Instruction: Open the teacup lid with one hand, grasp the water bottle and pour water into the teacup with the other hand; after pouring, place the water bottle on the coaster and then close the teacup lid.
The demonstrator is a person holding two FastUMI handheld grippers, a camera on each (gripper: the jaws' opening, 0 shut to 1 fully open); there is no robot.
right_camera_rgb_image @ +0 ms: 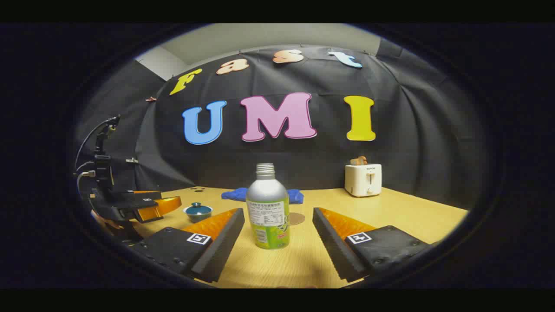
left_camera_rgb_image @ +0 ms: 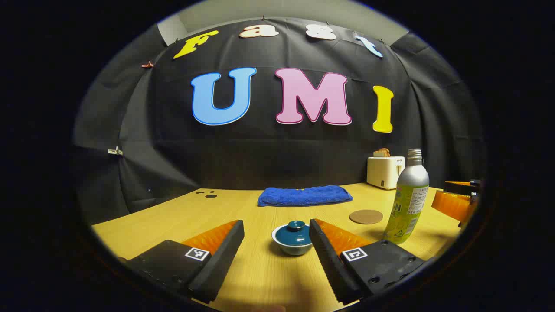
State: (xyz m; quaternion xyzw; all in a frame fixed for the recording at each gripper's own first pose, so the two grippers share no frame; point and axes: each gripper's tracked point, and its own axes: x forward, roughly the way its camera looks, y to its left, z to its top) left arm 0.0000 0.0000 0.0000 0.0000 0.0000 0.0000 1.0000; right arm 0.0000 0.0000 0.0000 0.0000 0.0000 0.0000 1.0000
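1. My left gripper [left_camera_rgb_image: 276, 236] has its fingers spread wide and holds nothing. The teacup [left_camera_rgb_image: 292, 239] stands on the table [left_camera_rgb_image: 260, 277] just beyond the fingertips, in line with the gap between them, with its lid [left_camera_rgb_image: 295, 231] still on.
2. My right gripper [right_camera_rgb_image: 278, 232] is also spread wide and empty. The water bottle [right_camera_rgb_image: 268, 208] stands upright in line with its gap, with clear space to each finger.
3. In the left gripper view the coaster [left_camera_rgb_image: 366, 216] lies flat on the table, to the right of the teacup and a little farther, and just left of the bottle.
4. I judge the teacup is glazed ceramic: hard, smooth and fragile. The lid is probably light, and the small knob on top is the place to pinch. It is round and may slip, so I must close on it squarely.
5. The bottle looks like metal, stiff, with no cap. If it is full it will be rather heavy, and it can spill. I would take it at the middle of the body, over the label, not at the narrow neck.
6. Far on the table lie a blue towel [left_camera_rgb_image: 305, 195] and a white toaster [left_camera_rgb_image: 385, 171].
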